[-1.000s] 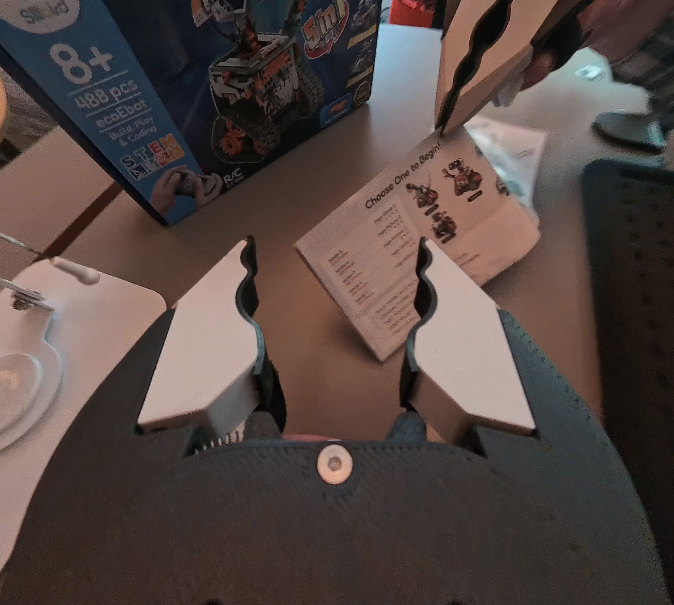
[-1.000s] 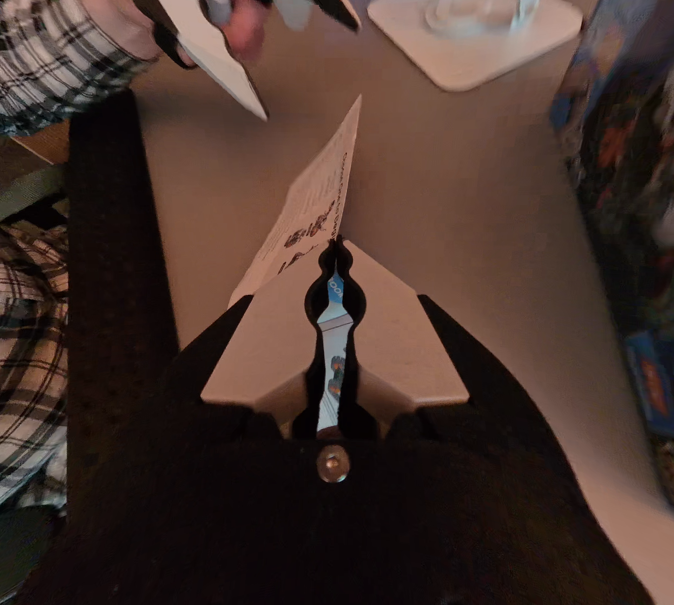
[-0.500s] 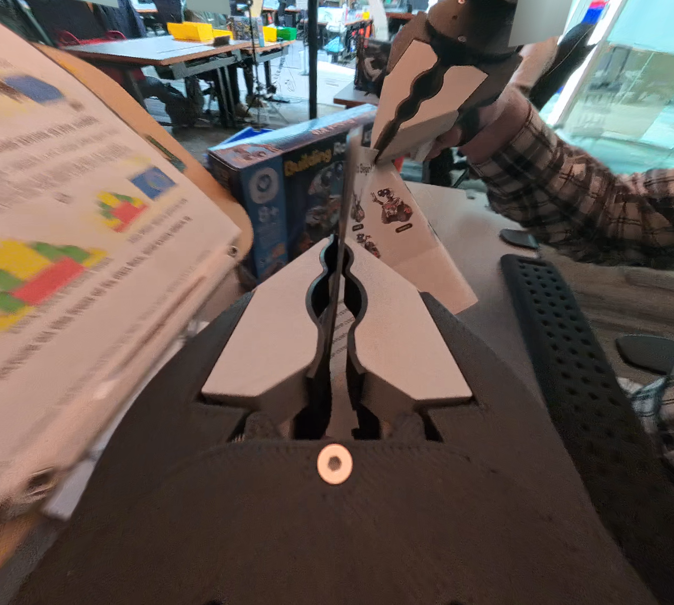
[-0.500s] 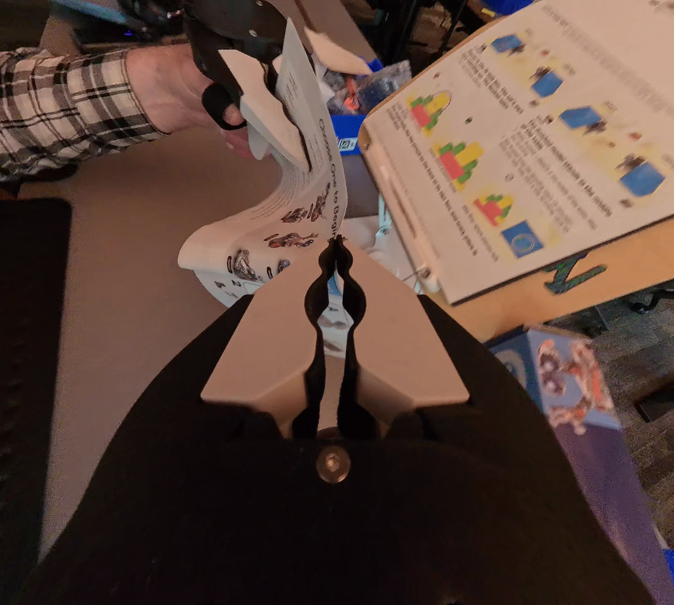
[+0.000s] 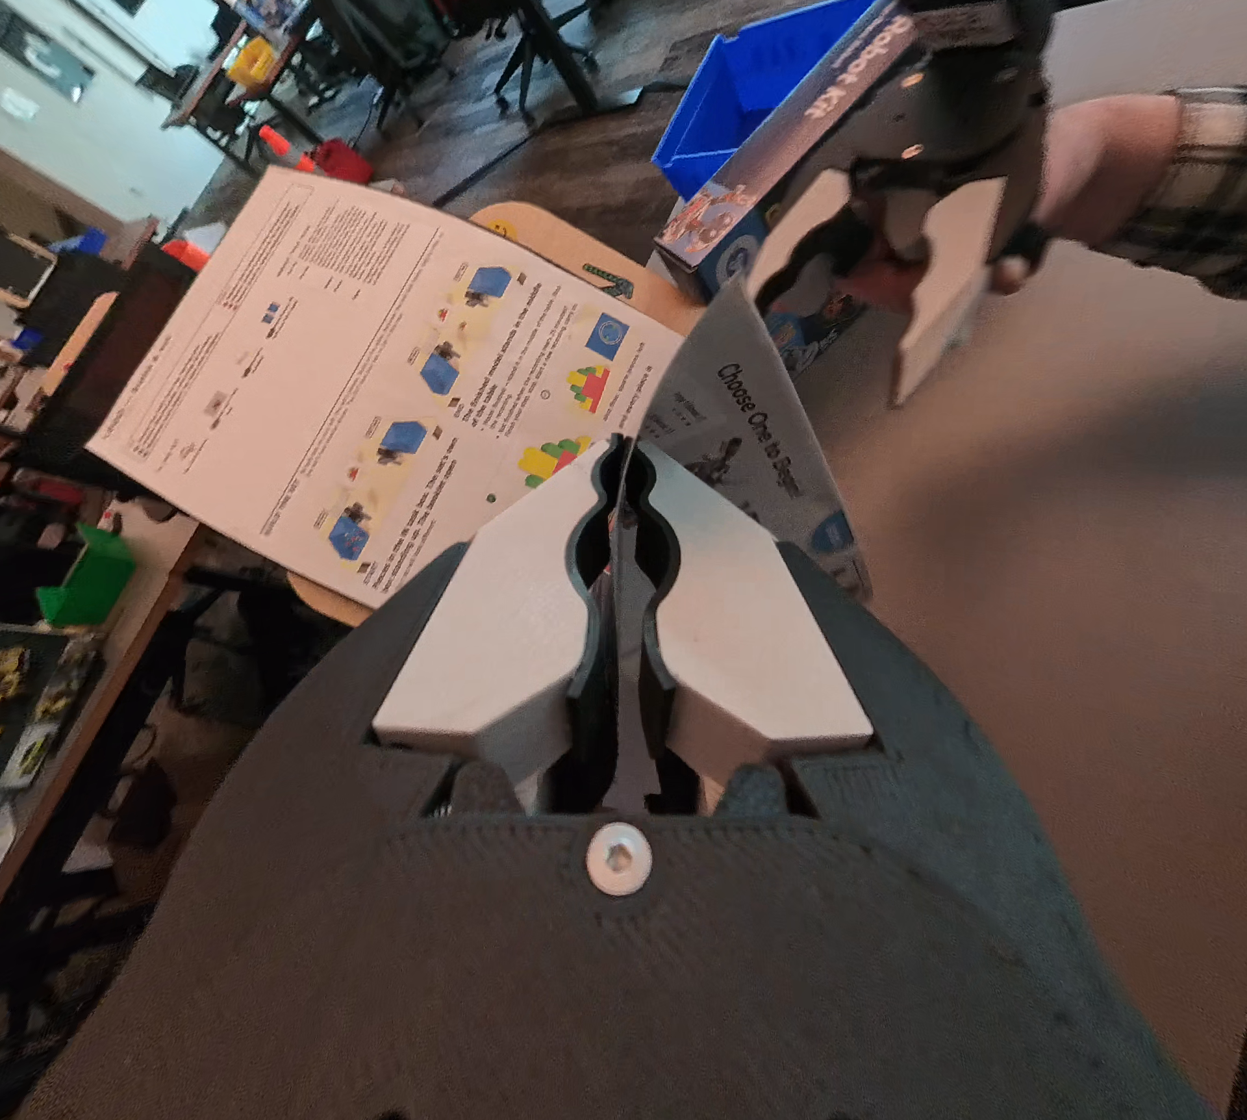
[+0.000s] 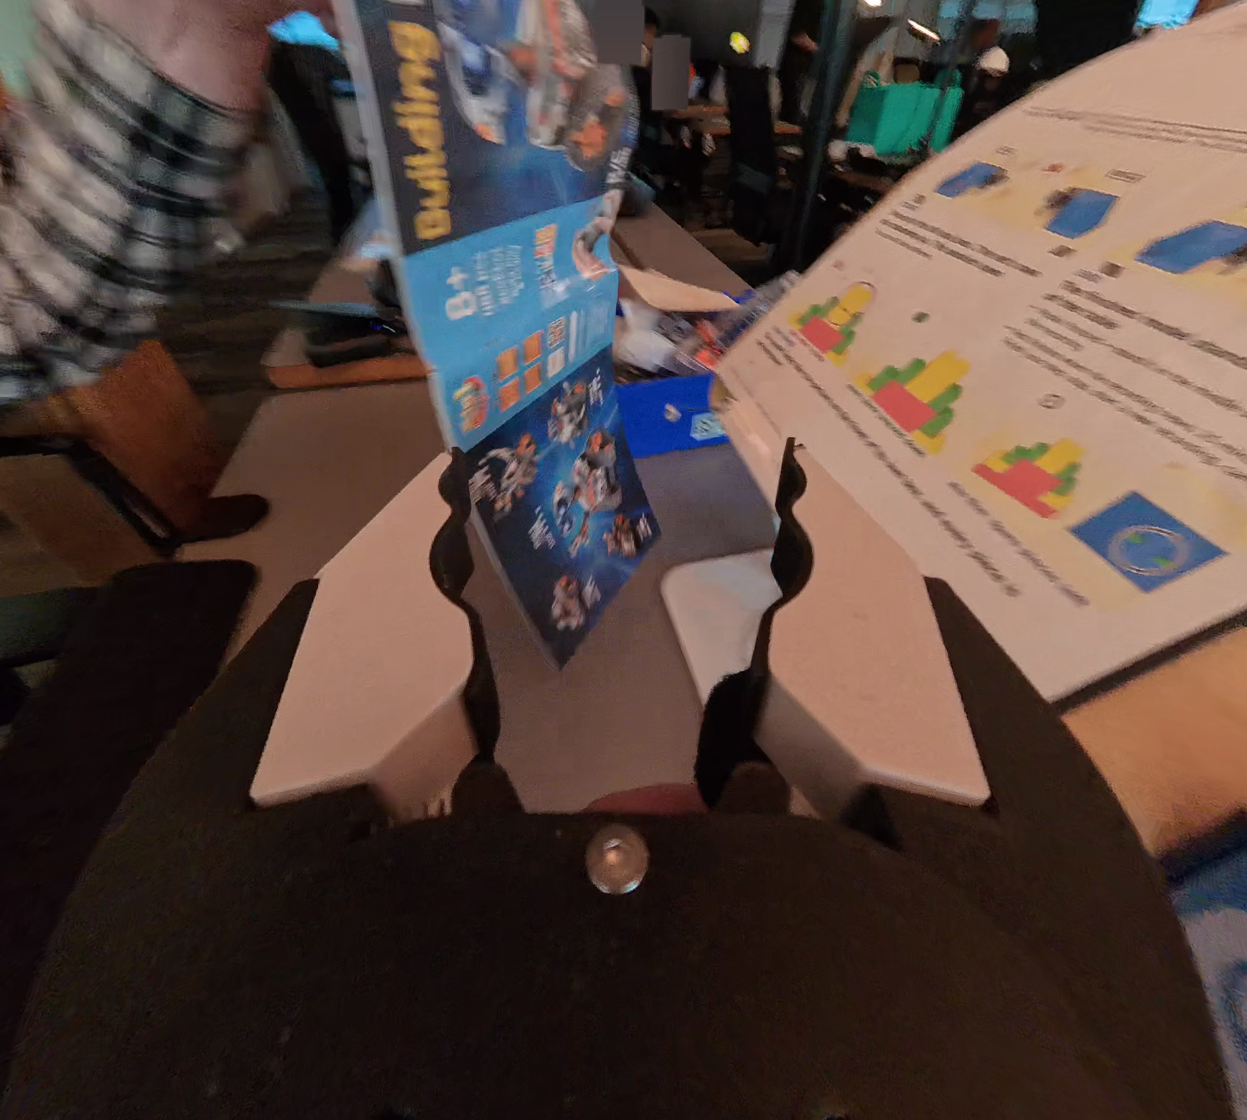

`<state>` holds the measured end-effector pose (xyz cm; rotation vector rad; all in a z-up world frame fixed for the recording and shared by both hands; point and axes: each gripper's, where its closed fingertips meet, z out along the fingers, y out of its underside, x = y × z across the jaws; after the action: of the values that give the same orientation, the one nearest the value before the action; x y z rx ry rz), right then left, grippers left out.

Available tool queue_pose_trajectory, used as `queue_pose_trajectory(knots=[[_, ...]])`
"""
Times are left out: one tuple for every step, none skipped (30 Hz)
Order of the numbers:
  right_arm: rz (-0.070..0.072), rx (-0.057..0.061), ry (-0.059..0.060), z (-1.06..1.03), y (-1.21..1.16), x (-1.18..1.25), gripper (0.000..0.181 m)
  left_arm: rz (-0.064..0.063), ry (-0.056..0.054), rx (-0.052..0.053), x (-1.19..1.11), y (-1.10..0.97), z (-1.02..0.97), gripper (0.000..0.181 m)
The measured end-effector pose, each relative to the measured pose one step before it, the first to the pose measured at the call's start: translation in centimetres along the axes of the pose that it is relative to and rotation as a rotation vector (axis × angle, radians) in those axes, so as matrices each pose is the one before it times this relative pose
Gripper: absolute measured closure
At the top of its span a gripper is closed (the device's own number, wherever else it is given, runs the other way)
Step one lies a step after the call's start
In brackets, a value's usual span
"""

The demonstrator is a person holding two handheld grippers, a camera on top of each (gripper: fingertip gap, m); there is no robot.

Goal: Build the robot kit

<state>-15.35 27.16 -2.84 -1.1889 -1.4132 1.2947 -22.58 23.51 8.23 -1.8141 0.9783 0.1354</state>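
Observation:
My left gripper (image 5: 626, 446) is shut on the edge of a thin booklet (image 5: 742, 433), held up off the grey table (image 5: 1052, 581). My right gripper (image 6: 617, 458) is open and empty. In the right wrist view the booklet's blue cover (image 6: 513, 277) hangs down in front of it, with its lower corner between the open fingers, close to the left one. The left wrist view shows the right gripper (image 5: 824, 348) open just beyond the booklet's far corner, held by a hand in a plaid sleeve (image 5: 1147, 176).
A printed instruction sheet on a wooden board (image 5: 378, 358) stands left of the booklet and fills the right of the right wrist view (image 6: 1012, 345). A blue toy box (image 5: 796, 142) and a blue bin (image 5: 742, 82) lie behind. A white stand base (image 6: 708, 608) sits on the table. Tip to tip, the grippers are about 15 cm apart.
My right gripper has let go of the booklet and opened. My left gripper stays shut on it, and the booklet now hangs from the left gripper alone. Both views have swung.

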Motion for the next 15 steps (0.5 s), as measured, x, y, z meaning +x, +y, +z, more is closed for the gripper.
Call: queue_pose_trajectory(knots=[[0.0258,0.0481,-0.0262,-0.527,-0.851,-1.335,0.094,-0.0071,-0.0088,-0.0210,-0.115,-0.072,-0.135,0.181],[0.0208,0.0355,-0.0210,-0.284,-0.652,-1.520,0.098,-0.0091,-0.0028,-0.0275,-0.092,0.045,-0.028,0.181],[0.0069,0.0080,-0.0047,0.157,-0.111,-1.550,0.097,-0.0019,-0.0197,-0.0233,-0.306,0.038,0.063,0.181],[-0.0030,-0.0186,0.0245,0.559,0.526,-1.155,0.096,-0.0110,-0.0087,-0.0124,-0.177,-0.124,0.102,0.181],[-0.0168,-0.0401,0.0380,0.791,1.092,-0.749,0.089,-0.0138,0.0095,0.0020,0.128,-0.356,0.090,0.181],[-0.0319,-0.0428,0.0478,0.763,1.288,-0.245,0.078,-0.0063,0.0061,0.0038,0.162,-0.437,0.036,0.181],[-0.0191,-0.0330,0.0543,0.735,1.270,0.264,0.073,-0.0001,-0.0006,-0.0025,0.149,-0.405,0.019,0.181],[0.0111,-0.0280,0.0159,0.811,1.253,-0.046,0.073,0.0004,-0.0019,-0.0035,0.159,-0.441,-0.008,0.181],[0.0351,-0.0219,-0.0318,0.771,1.097,-0.701,0.071,-0.0008,-0.0032,-0.0023,0.134,-0.473,-0.005,0.181],[0.0356,-0.0056,-0.0411,0.524,0.638,-0.939,0.068,-0.0008,-0.0058,-0.0015,0.093,-0.483,0.021,0.181],[0.0152,0.0104,-0.0272,0.220,0.178,-0.895,0.068,0.0040,-0.0063,-0.0016,0.044,-0.461,0.056,0.181],[0.0083,0.0136,-0.0103,-0.059,-0.066,-0.703,0.069,0.0024,-0.0022,-0.0012,0.041,-0.420,0.100,0.181],[0.0147,0.0154,0.0063,-0.289,-0.187,-0.430,0.069,0.0001,-0.0017,-0.0005,0.012,-0.391,0.157,0.181],[0.0085,0.0161,0.0415,-0.465,-0.218,0.173,0.064,0.0027,-0.0063,-0.0040,-0.055,-0.303,0.201,0.181],[-0.0153,0.0000,0.0682,-0.518,0.082,0.712,0.064,-0.0008,0.0014,-0.0011,0.022,-0.330,0.215,0.181]])
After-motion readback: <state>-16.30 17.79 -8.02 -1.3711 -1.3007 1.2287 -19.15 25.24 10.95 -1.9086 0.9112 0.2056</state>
